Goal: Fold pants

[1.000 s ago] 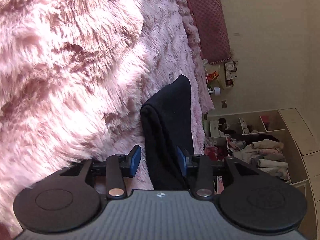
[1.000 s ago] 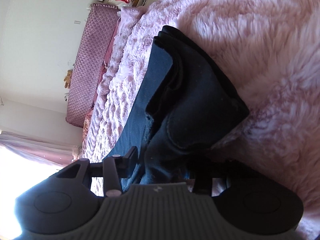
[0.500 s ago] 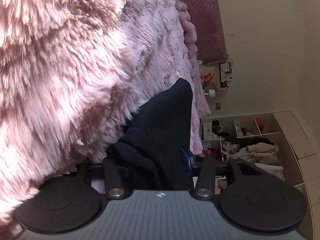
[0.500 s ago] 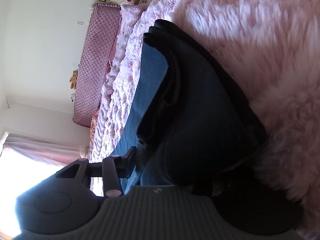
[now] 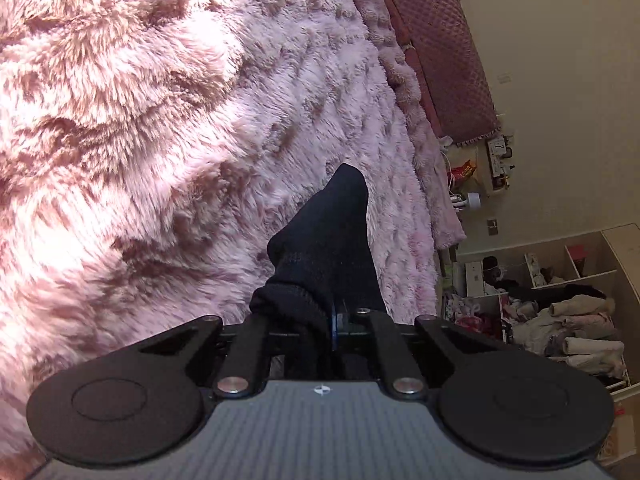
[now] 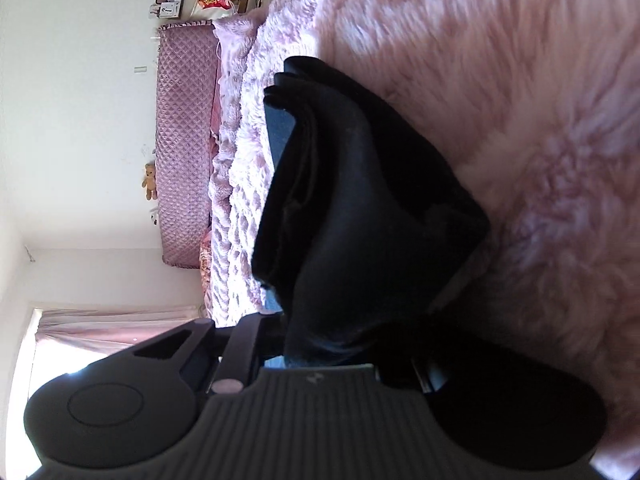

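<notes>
Grasp step: left gripper [image 5: 328, 320] and right gripper [image 6: 320, 344] closing, clamped on pants [image 6: 360, 208]; next, lifting toward twelve o'clock over bed [image 5: 160, 120].

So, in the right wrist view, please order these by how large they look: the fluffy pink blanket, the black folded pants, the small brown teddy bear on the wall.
1. Fluffy pink blanket
2. Black folded pants, which look enlarged by nearness to the camera
3. Small brown teddy bear

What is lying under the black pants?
Under the black pants only the fluffy pink blanket shows around them. Whatever lies directly beneath the fabric is covered.
</notes>
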Motion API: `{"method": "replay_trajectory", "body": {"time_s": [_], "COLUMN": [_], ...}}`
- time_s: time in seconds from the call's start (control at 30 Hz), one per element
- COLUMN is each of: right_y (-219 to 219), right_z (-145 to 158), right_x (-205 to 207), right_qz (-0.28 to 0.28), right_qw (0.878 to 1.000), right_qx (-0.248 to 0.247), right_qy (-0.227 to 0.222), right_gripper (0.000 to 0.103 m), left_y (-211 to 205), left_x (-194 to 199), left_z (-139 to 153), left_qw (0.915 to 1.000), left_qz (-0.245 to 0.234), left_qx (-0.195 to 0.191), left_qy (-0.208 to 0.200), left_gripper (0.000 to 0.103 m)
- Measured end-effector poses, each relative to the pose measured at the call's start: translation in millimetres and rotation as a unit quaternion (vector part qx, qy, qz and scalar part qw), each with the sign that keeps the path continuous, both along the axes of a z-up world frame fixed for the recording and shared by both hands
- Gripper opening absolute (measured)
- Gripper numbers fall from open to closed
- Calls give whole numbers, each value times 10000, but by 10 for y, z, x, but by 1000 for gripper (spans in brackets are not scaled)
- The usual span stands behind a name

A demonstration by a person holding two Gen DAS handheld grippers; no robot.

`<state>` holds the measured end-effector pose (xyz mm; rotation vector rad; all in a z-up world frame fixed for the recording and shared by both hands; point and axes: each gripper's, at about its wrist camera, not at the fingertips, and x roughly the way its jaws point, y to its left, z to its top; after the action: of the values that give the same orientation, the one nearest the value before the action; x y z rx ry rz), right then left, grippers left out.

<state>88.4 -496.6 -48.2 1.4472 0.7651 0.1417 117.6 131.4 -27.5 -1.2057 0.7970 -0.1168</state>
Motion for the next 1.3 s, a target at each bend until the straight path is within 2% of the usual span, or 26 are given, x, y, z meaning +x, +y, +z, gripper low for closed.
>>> {"method": "replay_trajectory", "body": {"time_s": [0.1,0.17,0.27,0.3,0.4,0.43,0.5,0.6,0.63,0.73,0.8,0.87,0.9,0.93,1.0,1.03,1.07,1.1,1.17,1.2,1.23,1.3], "right_y": [-57,-66,-67,-59,-21,-11,9,102,180,535,777,1063,1192,1361,1682,1762,1830,1848,1892,1979,2108,2411], "right_z": [80,101,128,160,453,562,798,1106,1221,1519,1638,1673,1692,1711,1685,1665,1648,1603,1561,1530,1504,1420], "right_x": [-97,-151,-280,-322,-470,-531,-686,-798,-804,-795,-711,-597,-532,-460,-353,-322,-311,-307,-263,-206,-142,5], "right_qz": [212,308,259,214,106,43,-172,-381,-443,-521,-479,-205,-71,19,158,211,237,269,444,620,785,1138], "right_qw": [9996,9989,9968,9966,9880,9818,9616,9316,9178,8774,8566,8450,8376,8222,7823,7689,7644,7750,8041,8077,7995,7694], "right_qx": [83,20,-236,-335,-1305,-1704,-2585,-3518,-3875,-4769,-5114,-5226,-5332,-5579,-6169,-6344,-6396,-6247,-5798,-5693,-5764,-6099], "right_qy": [169,364,717,719,821,841,909,835,748,102,-490,-1118,-1190,-1125,-851,-766,-774,-917,-1236,-1399,-1494,-1518], "right_gripper": [10,10,13,15,30,38,43,45,44,44,39,15,14,14,14,15,15,15,14,14,13,10], "left_y": [69,61,70,91,149,173,202,162,141,62,19,-13,-29,-38,-36,-30,-25,-22,-30,-32,-37,-29], "left_x": [-226,-347,-490,-497,-460,-470,-473,-457,-450,-452,-452,-444,-438,-434,-440,-446,-448,-448,-426,-410,-409,-430], "left_z": [32,3,-172,-249,-472,-523,-551,-461,-429,-332,-288,-250,-238,-234,-239,-242,-246,-249,-261,-269,-274,-303], "left_qw": [9985,9971,9977,9973,9962,9962,9966,9979,9979,9968,9956,9943,9933,9925,9920,9923,9925,9926,9924,9921,9917,9915], "left_qz": [88,53,12,7,-119,-92,-107,-275,-305,-341,-355,-410,-437,-464,-481,-479,-481,-484,-499,-507,-525,-547], "left_qx": [-306,-328,-206,-149,-144,-275,-345,65,213,601,788,949,1047,1113,1149,1123,1100,1084,1092,1114,1148,1165], "left_qy": [442,685,653,714,854,824,740,582,535,408,353,262,229,216,221,224,229,242,279,272,253,189], "left_gripper": [10,10,13,19,31,31,32,32,33,33,32,32,32,32,32,32,32,32,32,32,32,31]}}
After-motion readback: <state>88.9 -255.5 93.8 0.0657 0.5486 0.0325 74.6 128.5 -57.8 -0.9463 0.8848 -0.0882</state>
